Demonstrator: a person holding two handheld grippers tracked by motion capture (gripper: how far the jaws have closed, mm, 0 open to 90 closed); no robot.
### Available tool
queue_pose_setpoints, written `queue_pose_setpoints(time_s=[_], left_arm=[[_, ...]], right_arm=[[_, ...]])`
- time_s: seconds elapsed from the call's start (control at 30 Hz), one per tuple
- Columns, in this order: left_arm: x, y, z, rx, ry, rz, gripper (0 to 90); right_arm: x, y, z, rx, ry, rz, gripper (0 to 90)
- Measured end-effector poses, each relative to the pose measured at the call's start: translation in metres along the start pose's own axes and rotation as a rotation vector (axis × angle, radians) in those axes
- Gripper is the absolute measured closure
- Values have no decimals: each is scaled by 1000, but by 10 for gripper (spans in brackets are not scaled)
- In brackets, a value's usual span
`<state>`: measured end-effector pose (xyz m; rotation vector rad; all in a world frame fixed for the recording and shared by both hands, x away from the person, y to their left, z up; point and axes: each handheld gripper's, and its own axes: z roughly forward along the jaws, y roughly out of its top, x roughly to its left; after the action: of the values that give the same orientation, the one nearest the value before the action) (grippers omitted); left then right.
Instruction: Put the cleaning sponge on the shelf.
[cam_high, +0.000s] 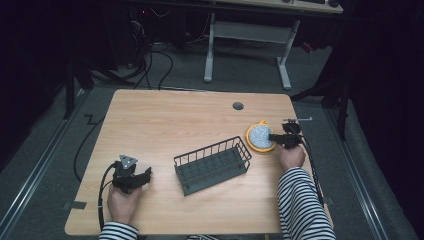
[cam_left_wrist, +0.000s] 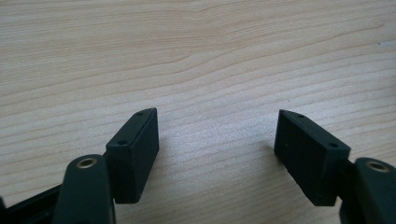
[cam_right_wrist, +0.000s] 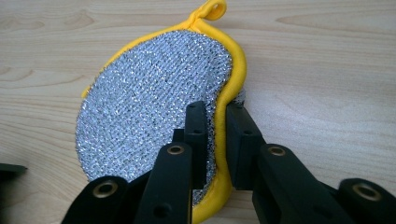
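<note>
The setting is a lab or recording workspace. A bare wooden table (cam_high: 165, 115) stands on grey carpet with loose cables (cam_high: 155, 60) trailing across the floor. A white-framed adjustable desk (cam_high: 250, 37) stands beyond it amid dark surroundings.

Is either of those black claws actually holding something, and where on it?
The right gripper pinches the round silver scouring pad by its yellow edge. The left gripper stands open, holding nothing.
</note>
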<state>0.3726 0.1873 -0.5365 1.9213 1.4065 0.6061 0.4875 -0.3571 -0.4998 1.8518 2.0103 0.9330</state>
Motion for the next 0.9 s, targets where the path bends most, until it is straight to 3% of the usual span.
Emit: queue_pose_setpoints(time_s=[0.2,0.4,0.9], left_arm=[[0,0,0,1,2,2,312],[0,0,0,1,1,1,312],[0,0,0,1,4,-1,312]], right_arm=[[3,2,-8,-23,34,-18,816],[6,2,-24,-34,57,-77,817],[15,3,-75,-164,102,-162,817]])
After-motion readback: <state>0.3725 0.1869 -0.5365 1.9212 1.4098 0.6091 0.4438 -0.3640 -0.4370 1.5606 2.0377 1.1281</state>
